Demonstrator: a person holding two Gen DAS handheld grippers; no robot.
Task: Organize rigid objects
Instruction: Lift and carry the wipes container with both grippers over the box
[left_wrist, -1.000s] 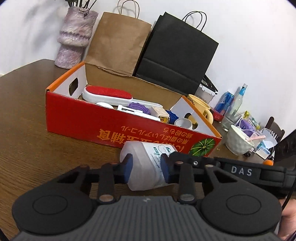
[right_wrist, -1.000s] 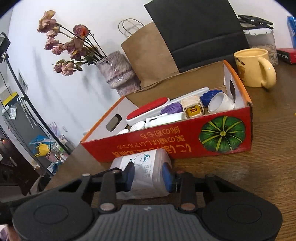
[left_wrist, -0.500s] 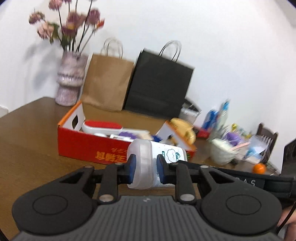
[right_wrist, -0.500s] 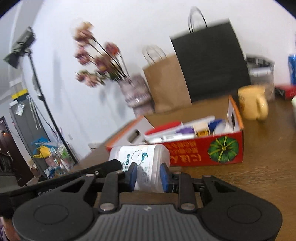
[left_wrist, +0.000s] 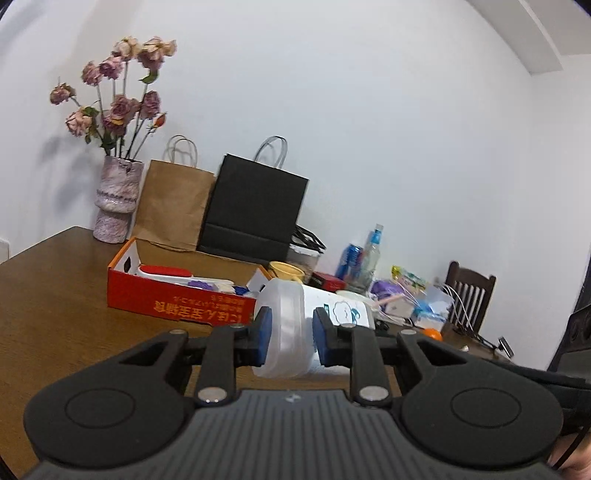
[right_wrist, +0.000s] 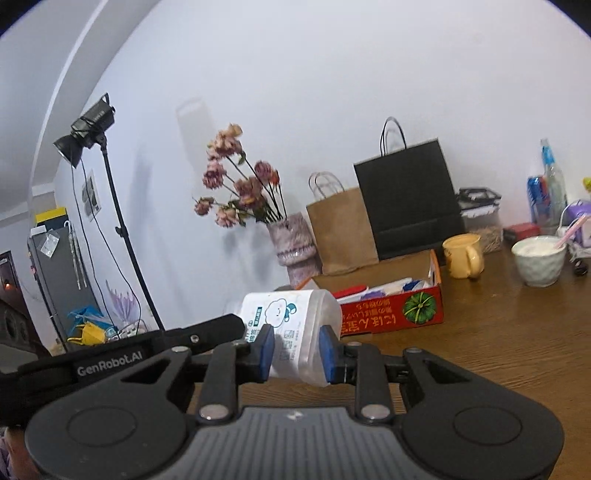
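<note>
A translucent white plastic bottle (left_wrist: 295, 325) with a cloud cartoon label lies sideways in the air, held at both ends. My left gripper (left_wrist: 290, 338) is shut on one end. My right gripper (right_wrist: 297, 350) is shut on the other end of the bottle (right_wrist: 291, 325). The left gripper's body shows at the left in the right wrist view. The red cardboard box (left_wrist: 177, 302) with a lint brush and other small items stands on the wooden table beyond the bottle; it also shows in the right wrist view (right_wrist: 391, 312).
Behind the box stand a brown paper bag (left_wrist: 170, 210), a black paper bag (left_wrist: 255, 214) and a vase of dried flowers (left_wrist: 116, 199). A yellow mug (right_wrist: 463, 256), a white bowl (right_wrist: 539, 260), bottles and clutter sit to the right. A light stand (right_wrist: 114, 221) is off the table.
Both grippers have lifted the bottle off the table and pulled it back from the box. The box now looks smaller and farther away, and both views have tilted up.
</note>
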